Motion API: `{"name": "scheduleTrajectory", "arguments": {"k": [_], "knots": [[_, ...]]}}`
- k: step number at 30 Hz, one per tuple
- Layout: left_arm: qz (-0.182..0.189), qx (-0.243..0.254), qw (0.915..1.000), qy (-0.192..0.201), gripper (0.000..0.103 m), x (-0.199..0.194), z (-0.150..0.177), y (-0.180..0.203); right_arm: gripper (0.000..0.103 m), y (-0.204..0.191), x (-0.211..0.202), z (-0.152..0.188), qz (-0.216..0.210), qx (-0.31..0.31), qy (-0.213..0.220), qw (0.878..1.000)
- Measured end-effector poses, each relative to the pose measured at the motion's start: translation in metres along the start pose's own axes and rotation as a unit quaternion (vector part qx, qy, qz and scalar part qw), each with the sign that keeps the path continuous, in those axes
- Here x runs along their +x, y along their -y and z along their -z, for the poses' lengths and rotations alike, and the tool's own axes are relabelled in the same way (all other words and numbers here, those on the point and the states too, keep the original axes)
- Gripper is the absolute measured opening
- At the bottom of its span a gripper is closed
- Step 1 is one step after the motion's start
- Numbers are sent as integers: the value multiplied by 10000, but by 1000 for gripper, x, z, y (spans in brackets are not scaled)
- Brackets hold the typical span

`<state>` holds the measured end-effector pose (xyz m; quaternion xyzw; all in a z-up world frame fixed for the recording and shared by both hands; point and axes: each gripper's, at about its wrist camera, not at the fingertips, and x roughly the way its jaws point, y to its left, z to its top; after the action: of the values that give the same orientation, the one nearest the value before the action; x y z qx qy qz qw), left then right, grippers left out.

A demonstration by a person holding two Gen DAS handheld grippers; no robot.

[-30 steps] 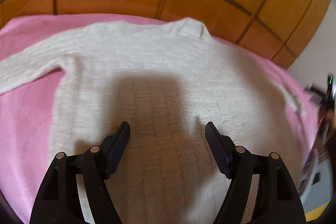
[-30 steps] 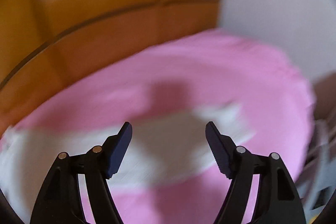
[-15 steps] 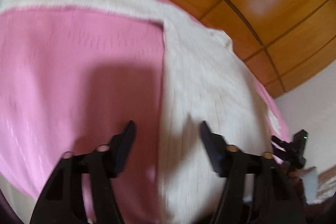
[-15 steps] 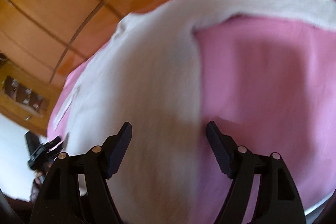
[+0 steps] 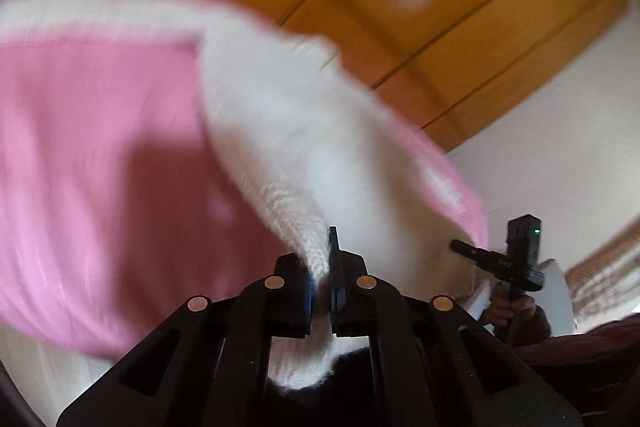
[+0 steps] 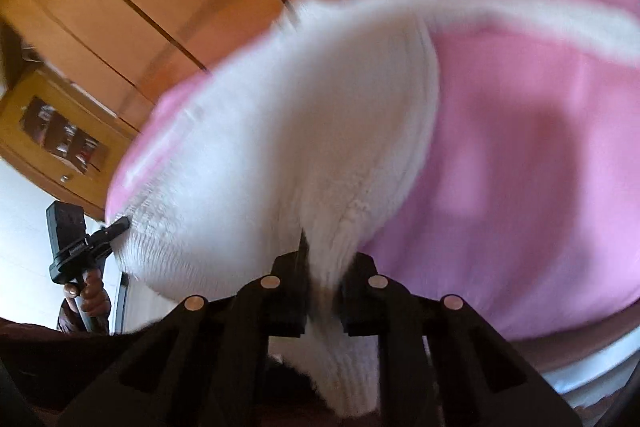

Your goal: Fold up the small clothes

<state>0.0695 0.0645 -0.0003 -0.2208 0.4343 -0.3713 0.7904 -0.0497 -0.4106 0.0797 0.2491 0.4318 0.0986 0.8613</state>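
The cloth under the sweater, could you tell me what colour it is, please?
Pink cloth, plain; clearest in the left wrist view.

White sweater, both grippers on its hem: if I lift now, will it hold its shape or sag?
Probably sag: the white sweater is a soft knit, bunching where the left gripper and the right gripper pinch it. The fuzzy ribbed hem looks unlikely to slip. It may drag on the pink blanket.

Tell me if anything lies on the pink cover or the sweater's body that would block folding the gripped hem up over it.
Nothing visible does. The left gripper and right gripper are each shut on the hem of the white sweater, and the pink cover around it shows only the sweater, though both views are blurred.
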Motion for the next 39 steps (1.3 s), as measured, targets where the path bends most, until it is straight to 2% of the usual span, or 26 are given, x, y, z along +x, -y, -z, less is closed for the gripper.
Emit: {"name": "scheduleTrajectory", "arguments": {"k": [3, 5, 9, 10, 12, 14, 15, 16, 17, 18, 20, 22, 23, 26, 28, 29, 32, 34, 37, 39], "knots": [[395, 259, 9985, 264, 4, -28, -15, 29, 10, -14, -37, -9, -173, -146, 477, 9986], [473, 148, 9986, 168, 4, -28, -12, 27, 10, -7, -36, -3, -77, -80, 387, 9992], [-151, -359, 9980, -490, 4, 1, 17, -17, 9, 29, 10, 23, 332, 429, -239, 9982], [-609, -455, 9945, -717, 4, 14, 27, -31, 9, 41, 17, 28, 388, 543, -373, 9971], [-919, -735, 9877, -1028, 5, 27, 38, -52, 9, 50, 37, 41, 638, 562, -647, 9943], [-1391, -532, 9831, -1067, 5, 31, 40, -49, 9, 50, 46, 45, 766, 508, -753, 9929], [-1444, -455, 9825, -1088, 5, 31, 39, -47, 10, 53, 50, 45, 779, 544, -785, 9924], [-1462, -409, 9829, -1042, 9, 29, 33, -43, 11, 55, 51, 43, 734, 583, -800, 9924], [-1554, -329, 9832, -904, 21, 27, 26, -39, 15, 56, 50, 42, 719, 602, -776, 9926], [-1630, -236, 9832, -789, 27, 25, 21, -35, 18, 64, 46, 36, 722, 642, -696, 9929], [-1572, 13, 9863, -491, 27, 24, 9, -20, 36, 73, 39, 28, 755, 823, -484, 9926], [-1542, 290, 9873, -242, 35, 34, -10, -9, 41, 90, 31, 12, 888, 1077, -192, 9900], [-1507, 431, 9874, -200, 43, 44, -17, -3, 44, 96, 29, 5, 974, 1200, -40, 9880], [-1618, 600, 9849, -165, 43, 77, -32, 0, 56, 138, 11, -16, 1211, 1936, 623, 9716], [-1834, 587, 9812, -94, 43, 92, -38, -3, 58, 182, 2, -34, 1337, 2593, 1077, 9504], [-1910, 552, 9800, -100, 43, 98, -43, -5, 59, 194, 0, -38, 1378, 2742, 1181, 9444], [-2137, 562, 9751, -167, 61, 121, -47, -4, 58, 243, -3, -60, 1642, 3288, 1612, 9159], [-2268, 671, 9714, -208, 61, 131, -49, -2, 56, 273, -3, -78, 1769, 3615, 1874, 8961], [-2476, 819, 9652, -209, 61, 134, -49, -4, 53, 298, -2, -106, 2033, 3821, 2063, 8775], [-2531, 786, 9640, -231, 61, 134, -50, -10, 47, 313, 3, -125, 2254, 3927, 2061, 8675]]}}
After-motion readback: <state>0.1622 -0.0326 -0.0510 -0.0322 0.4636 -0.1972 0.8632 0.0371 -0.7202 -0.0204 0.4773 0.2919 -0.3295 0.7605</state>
